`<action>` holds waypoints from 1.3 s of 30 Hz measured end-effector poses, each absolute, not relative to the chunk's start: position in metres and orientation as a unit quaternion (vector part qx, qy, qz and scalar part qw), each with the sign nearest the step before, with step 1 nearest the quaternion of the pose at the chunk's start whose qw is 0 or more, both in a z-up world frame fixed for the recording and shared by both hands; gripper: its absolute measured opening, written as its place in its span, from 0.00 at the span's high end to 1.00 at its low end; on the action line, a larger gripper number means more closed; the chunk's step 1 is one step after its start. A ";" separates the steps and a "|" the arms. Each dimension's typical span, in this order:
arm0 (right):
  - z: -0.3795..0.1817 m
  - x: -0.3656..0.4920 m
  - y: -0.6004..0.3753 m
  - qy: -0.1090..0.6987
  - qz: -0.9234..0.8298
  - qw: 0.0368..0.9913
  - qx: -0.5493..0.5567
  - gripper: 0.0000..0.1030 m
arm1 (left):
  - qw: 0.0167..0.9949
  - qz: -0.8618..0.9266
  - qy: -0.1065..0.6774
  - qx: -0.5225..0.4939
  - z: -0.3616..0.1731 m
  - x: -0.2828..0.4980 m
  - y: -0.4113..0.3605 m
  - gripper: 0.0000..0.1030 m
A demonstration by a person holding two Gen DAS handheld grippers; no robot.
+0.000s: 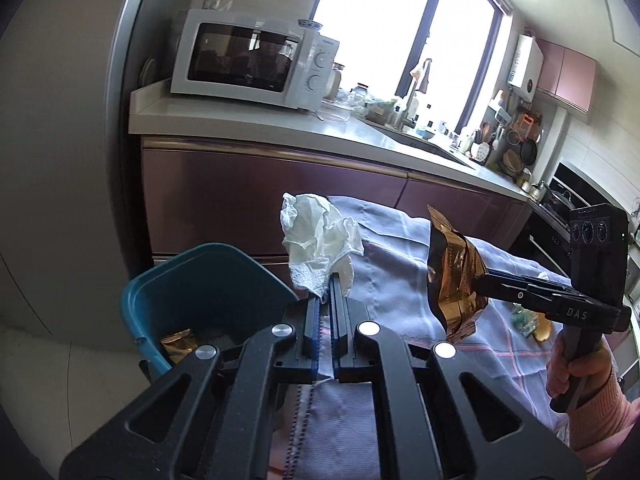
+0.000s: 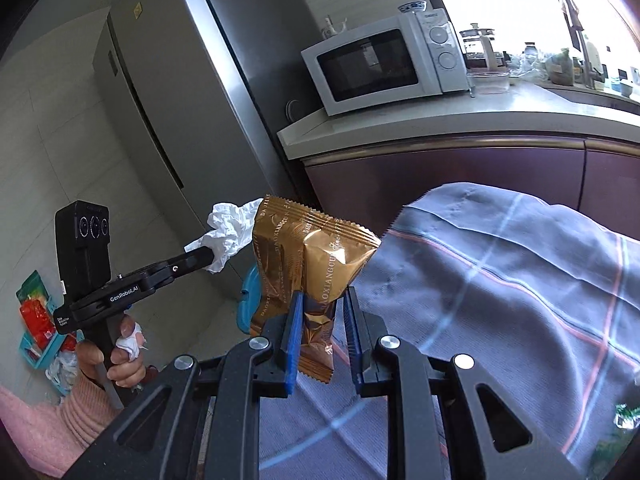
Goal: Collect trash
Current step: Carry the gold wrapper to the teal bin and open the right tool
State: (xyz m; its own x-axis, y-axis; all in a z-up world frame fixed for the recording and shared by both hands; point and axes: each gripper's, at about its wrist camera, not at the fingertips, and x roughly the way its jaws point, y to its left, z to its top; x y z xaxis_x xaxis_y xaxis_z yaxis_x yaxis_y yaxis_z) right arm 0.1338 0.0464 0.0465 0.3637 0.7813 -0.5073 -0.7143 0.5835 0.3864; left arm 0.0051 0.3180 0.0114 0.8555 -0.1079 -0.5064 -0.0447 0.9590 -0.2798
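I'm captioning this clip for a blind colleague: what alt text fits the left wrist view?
The left gripper pinches a crumpled white tissue beside a teal bin. The right gripper holds a gold wrapper over a checked cloth.

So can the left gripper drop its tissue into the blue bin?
Probably yes. The left gripper, shut on the tissue, sits beside the open blue bin, with nothing visibly between them.

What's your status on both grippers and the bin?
Left gripper shut on crumpled tissue. Right gripper shut on gold snack wrapper. Teal bin beside the table, one gold wrapper already inside. Nothing blocking.
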 end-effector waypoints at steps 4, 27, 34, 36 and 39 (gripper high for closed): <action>0.047 0.148 0.078 0.344 0.467 0.814 0.039 0.82 | 0.948 0.006 0.280 -0.150 0.001 0.010 0.346 0.96; -0.008 0.195 0.214 0.434 0.475 0.764 -0.050 0.82 | 0.912 0.061 0.358 -0.189 -0.082 0.061 0.405 0.95; -0.026 0.200 0.228 0.456 0.465 0.755 -0.072 0.82 | 0.903 0.068 0.379 -0.192 -0.107 0.076 0.408 0.95; -0.029 0.201 0.231 0.458 0.460 0.756 -0.079 0.81 | 0.900 0.066 0.386 -0.190 -0.115 0.081 0.408 0.95; -0.035 0.204 0.230 0.466 0.453 0.756 -0.074 0.80 | 0.895 0.066 0.398 -0.190 -0.129 0.089 0.407 0.93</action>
State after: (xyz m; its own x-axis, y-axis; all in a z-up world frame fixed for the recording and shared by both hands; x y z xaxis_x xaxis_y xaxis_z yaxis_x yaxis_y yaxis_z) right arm 0.2041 0.2304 -0.0345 0.1551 0.6156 -0.7727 -0.7541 0.5791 0.3100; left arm 0.0887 0.4070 -0.1285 0.6741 -0.0322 -0.7379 -0.2697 0.9194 -0.2865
